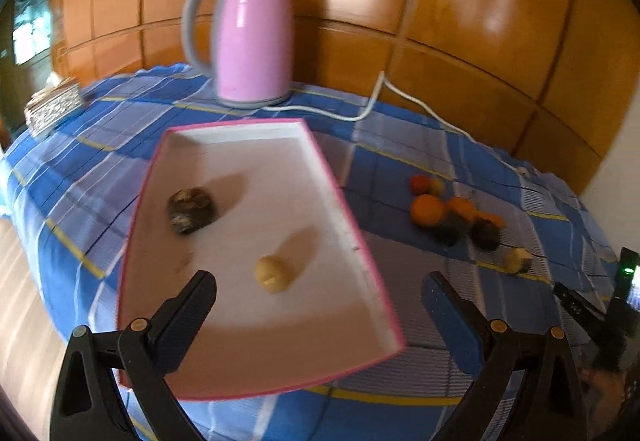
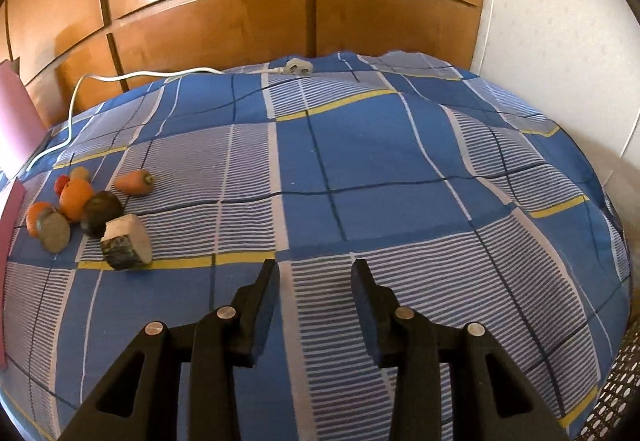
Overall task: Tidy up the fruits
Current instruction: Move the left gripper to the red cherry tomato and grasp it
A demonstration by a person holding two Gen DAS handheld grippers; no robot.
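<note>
Both your left gripper [image 1: 320, 291] and right gripper [image 2: 314, 281] have empty, parted fingers — swing right toward the fruit pile [image 2: 80, 209], widening first — tray [image 1: 340, 185] awaits.

Blurred fruit, cropped tray

In the left wrist view the fruit pile [image 1: 452, 215] smears into indistinct blobs; in the right wrist view the pink tray [image 2: 12, 121] is cut off by the left edge.

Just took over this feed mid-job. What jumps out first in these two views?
The pink kettle stands at the back of the blue checked cloth, with the pink-edged white tray in front of it holding two pieces. A cluster of fruit pieces lies on the cloth to the tray's right. Both grippers, left and right, are empty.
</note>
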